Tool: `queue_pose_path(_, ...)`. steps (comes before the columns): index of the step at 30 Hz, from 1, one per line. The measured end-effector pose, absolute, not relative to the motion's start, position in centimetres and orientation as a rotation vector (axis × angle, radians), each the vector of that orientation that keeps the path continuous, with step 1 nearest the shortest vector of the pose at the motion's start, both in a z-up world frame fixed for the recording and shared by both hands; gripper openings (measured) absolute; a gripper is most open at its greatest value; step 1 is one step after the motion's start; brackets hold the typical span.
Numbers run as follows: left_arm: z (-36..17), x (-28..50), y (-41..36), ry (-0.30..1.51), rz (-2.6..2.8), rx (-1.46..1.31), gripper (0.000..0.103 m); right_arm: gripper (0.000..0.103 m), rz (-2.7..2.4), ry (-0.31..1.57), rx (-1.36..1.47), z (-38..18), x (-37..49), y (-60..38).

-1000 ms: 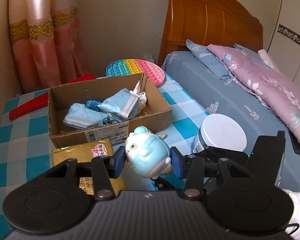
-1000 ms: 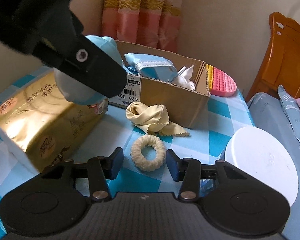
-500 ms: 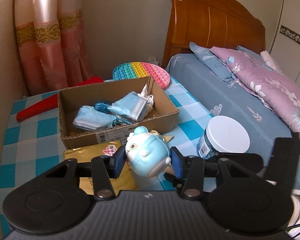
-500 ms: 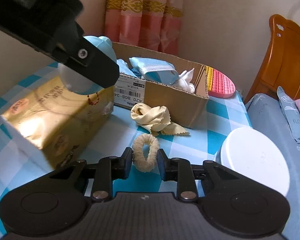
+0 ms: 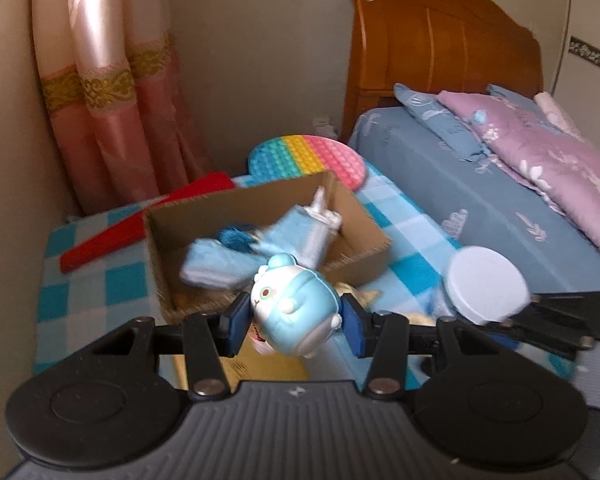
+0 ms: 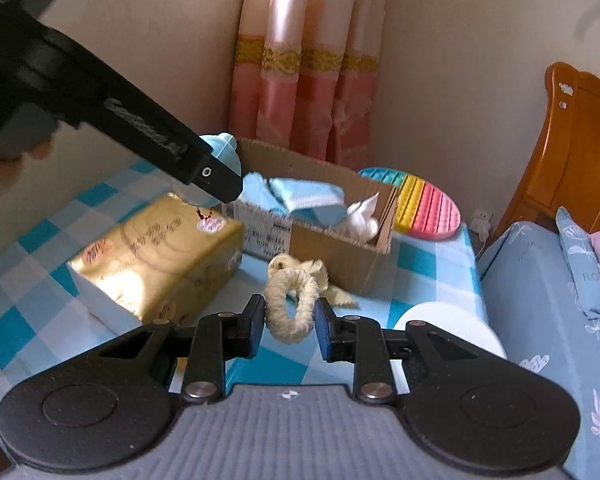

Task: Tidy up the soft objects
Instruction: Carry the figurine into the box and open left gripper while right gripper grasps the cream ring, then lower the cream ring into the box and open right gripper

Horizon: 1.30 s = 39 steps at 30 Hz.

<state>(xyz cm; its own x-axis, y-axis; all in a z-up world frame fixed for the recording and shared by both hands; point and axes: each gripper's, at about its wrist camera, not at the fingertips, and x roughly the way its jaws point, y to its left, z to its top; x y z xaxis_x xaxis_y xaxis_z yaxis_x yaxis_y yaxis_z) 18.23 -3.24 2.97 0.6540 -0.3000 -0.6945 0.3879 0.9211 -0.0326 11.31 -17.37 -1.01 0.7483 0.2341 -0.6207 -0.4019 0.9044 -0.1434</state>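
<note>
Hair tie: pinched between the right gripper pads, lifted off the table.
Toy: clamped in the left gripper, half-spread.
Box: ahead of both; each should clear its near wall before letting go.

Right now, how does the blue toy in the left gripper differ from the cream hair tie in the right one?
The blue toy is a rounded, solid, glossy figure with a face; the cream hair tie is a fuzzy open ring. The toy fills wider-set jaws, while the hair tie is squeezed narrow. Both are clamped and off the table, near the cardboard box.
</note>
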Motion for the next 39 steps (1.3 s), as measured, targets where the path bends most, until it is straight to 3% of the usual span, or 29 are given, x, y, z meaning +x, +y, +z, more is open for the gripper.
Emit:
queue_pose_path(10, 3.8, 24.3, -1.6, 0.762, -0.266, 0.133, 0.051, 0.031, 0.337, 0.583, -0.267, 1.0, 11.7, -18.4)
queue_pose_path(12, 3.3, 25.1, -1.3, 0.770, -0.255, 0.127, 0.079, 0.031, 0.331, 0.583, -0.262, 1.1, 11.7, -18.5)
queue_pose_path(20, 3.3, 22.7, 0.4, 0.728, -0.223, 0.074, 0.095, 0.031, 0.328, 0.580, -0.266, 1.7, 12.2, -18.2)
queue_pose_path(26, 4.4, 17.8, 0.7, 0.672, -0.206, 0.101, 0.101, 0.031, 0.352, 0.584, -0.240, 2.8, 13.6, -17.5)
queue_pose_path(39, 2.8, 9.8, 2.8, 0.693, -0.086, 0.041, 0.101, 0.031, 0.488, 0.615, -0.232, 4.8, 21.2, -11.8)
